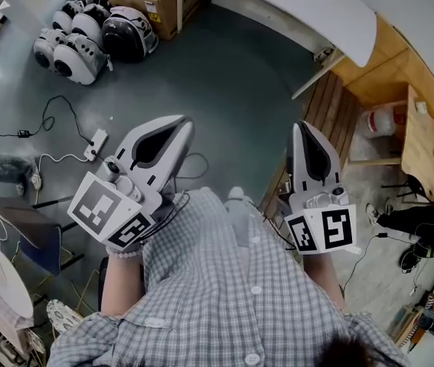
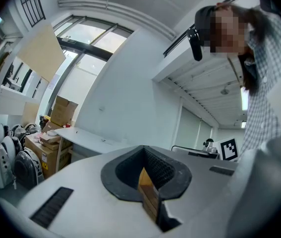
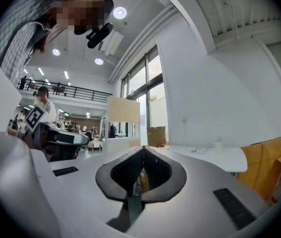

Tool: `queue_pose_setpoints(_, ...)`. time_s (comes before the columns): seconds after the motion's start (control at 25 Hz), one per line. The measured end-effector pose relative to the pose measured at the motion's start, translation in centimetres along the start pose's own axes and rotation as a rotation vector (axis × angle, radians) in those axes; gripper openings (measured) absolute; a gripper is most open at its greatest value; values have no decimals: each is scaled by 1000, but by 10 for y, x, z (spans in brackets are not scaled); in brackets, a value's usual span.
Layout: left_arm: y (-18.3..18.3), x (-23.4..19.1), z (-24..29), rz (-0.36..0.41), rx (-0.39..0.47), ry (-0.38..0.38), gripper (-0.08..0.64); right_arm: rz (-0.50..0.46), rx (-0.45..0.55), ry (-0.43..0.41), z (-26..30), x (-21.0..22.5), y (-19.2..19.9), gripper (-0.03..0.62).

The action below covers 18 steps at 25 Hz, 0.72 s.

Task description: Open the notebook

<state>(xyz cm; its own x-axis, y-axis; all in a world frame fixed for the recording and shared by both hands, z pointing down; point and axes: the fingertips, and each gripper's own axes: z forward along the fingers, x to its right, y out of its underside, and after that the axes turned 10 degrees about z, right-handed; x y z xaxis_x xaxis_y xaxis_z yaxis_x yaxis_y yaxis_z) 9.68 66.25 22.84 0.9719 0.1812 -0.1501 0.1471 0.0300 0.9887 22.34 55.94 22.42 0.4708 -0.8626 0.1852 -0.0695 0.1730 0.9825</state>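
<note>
No notebook shows in any view, so where it lies cannot be told; it may be on the white tabletop (image 1: 293, 6) at the far edge of the head view, though nothing book-like can be made out there. The left hand-held gripper (image 1: 180, 123) and the right hand-held gripper (image 1: 302, 127) are both held out level in front of the person, over bare floor (image 1: 232, 75), well apart from each other. Each one's own view shows its jaws closed together with nothing between them. By my judgement the opening has not begun, and this is the approach at most. The next move calls for bringing the notebook into sight and carrying the grippers to it. One pair of jaws must then part to catch the cover's edge while the other steadies the book.
</note>
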Motion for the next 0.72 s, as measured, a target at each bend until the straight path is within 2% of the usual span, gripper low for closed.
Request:
queue_pose_setpoints(0.16, -2, -1, -8, 16, -3, 12, 8, 35, 14, 21, -7, -3, -3, 21)
queue_pose_setpoints(0.28, -4, -3, -12, 28, -3, 18, 8, 13, 13, 57, -12, -3, 0, 20)
queue_pose_setpoints(0.72, -1, 0, 14, 38, -13, 53, 8, -43, -17, 78, -7, 16, 5, 21)
